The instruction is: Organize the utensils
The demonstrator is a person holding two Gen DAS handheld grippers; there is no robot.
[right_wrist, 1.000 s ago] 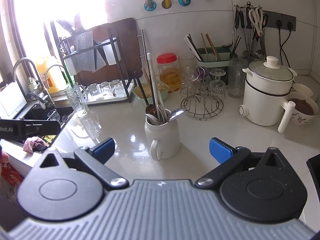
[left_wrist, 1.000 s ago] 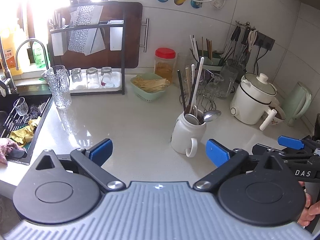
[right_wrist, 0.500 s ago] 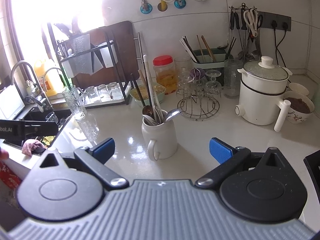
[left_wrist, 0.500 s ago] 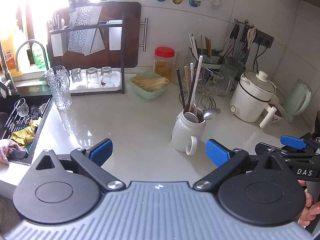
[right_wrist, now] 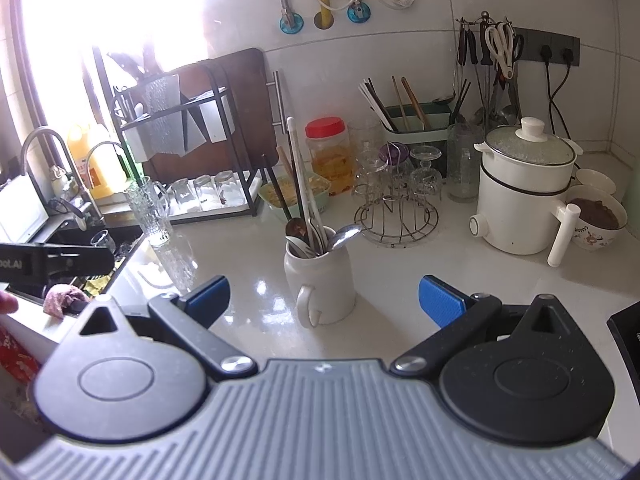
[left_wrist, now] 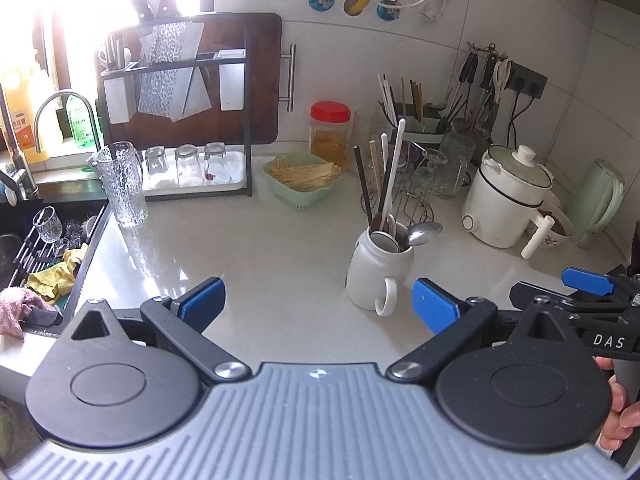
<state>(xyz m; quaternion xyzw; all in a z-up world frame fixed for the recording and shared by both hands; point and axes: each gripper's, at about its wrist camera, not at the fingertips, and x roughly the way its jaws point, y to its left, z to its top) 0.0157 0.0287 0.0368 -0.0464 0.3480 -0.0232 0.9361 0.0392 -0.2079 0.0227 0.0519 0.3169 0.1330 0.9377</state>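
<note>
A white mug (left_wrist: 370,276) (right_wrist: 324,280) stands on the pale counter, stuffed with spoons (left_wrist: 424,233) (right_wrist: 346,236), chopsticks (left_wrist: 363,184) and a long white utensil (left_wrist: 394,168) (right_wrist: 298,176). A green holder (left_wrist: 424,130) (right_wrist: 416,136) with more chopsticks sits against the back wall. My left gripper (left_wrist: 318,306) is open, low over the counter, with the mug just inside its right finger. My right gripper (right_wrist: 324,300) is open too, and the mug stands between its fingers a little ahead. Nothing is held by either one.
A white electric pot (left_wrist: 506,200) (right_wrist: 524,196) and a wire glass stand (right_wrist: 398,216) sit right of the mug. A glass pitcher (left_wrist: 122,184), a dish rack (left_wrist: 176,120), a green basket (left_wrist: 300,180) and a red-lidded jar (left_wrist: 330,136) line the back. The sink (left_wrist: 40,240) is at left.
Both views have shifted slightly back and up, so the mug looks a bit smaller. Both grippers stay open and nothing on the counter has moved.
</note>
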